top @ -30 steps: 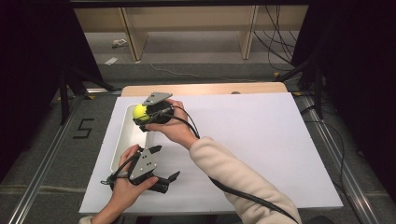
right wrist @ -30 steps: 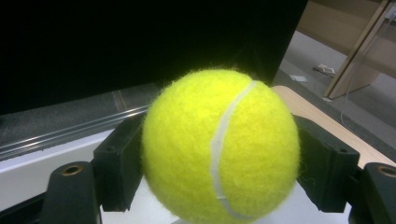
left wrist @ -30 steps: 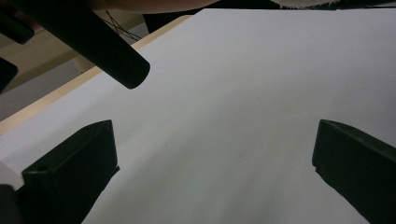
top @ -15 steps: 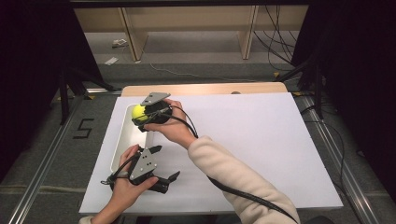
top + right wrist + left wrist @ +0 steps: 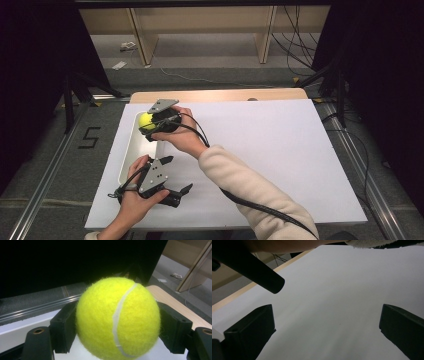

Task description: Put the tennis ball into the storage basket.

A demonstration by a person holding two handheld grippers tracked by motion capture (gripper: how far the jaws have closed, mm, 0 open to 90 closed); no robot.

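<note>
So my right gripper (image 5: 148, 123) is clamped on a fuzzy yellow-green tennis ball (image 5: 145, 119), one black jaw pressed on each side of it, white seam facing the camera in the right gripper view. It's up at about 10 o'clock on the white sheet-covered table (image 5: 280, 150), right over the far end of the long white plastic tray (image 5: 131, 155). My left gripper (image 5: 175, 194) sits down at 7 o'clock, jaws wide apart, nothing in them, just beside the tray's near end.
</note>
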